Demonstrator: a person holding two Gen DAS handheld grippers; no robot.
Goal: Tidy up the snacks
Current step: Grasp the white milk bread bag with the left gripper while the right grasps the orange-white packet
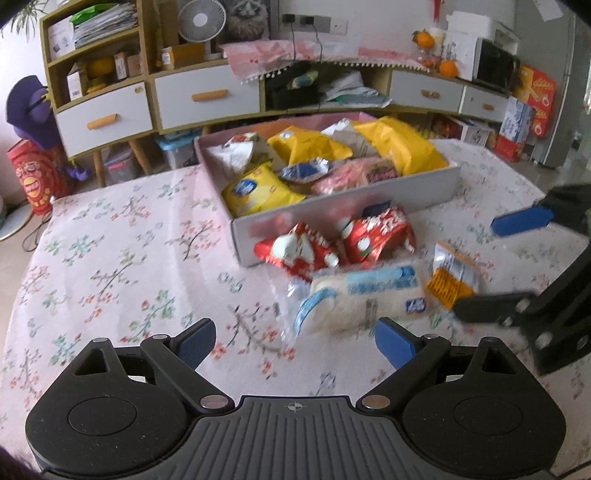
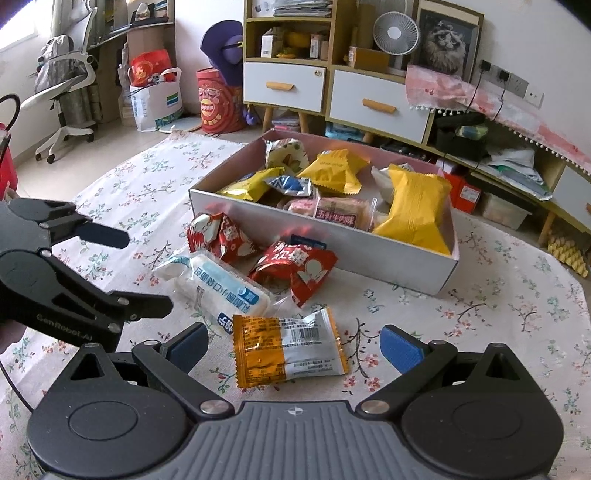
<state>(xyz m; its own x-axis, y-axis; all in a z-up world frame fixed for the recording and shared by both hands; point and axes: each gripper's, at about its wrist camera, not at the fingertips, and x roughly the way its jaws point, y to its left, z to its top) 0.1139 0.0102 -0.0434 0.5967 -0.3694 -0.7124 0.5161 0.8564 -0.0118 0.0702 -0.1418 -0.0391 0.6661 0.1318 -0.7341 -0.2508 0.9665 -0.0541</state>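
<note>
A grey cardboard box (image 2: 369, 258) (image 1: 424, 188) holds yellow bags, a pink packet and other snacks. In front of it, on the floral cloth, lie two red packets (image 2: 221, 236) (image 2: 299, 269), a white-and-blue packet (image 2: 221, 291) (image 1: 365, 299) and an orange-and-silver packet (image 2: 291, 347) (image 1: 454, 277). My right gripper (image 2: 295, 343) is open, and the orange-and-silver packet lies between its fingers without visible contact. My left gripper (image 1: 295, 341) is also open and holds nothing; it hovers just short of the white-and-blue packet. Each gripper shows in the other's view (image 2: 147, 271) (image 1: 474, 266).
The floral cloth (image 1: 129, 258) stretches bare to the left of the box. Behind stands a low cabinet with white drawers (image 1: 207, 96), a fan (image 2: 395, 33) on top, and boxes on the floor. An office chair (image 2: 70, 85) and a red drum (image 2: 216, 99) stand far left.
</note>
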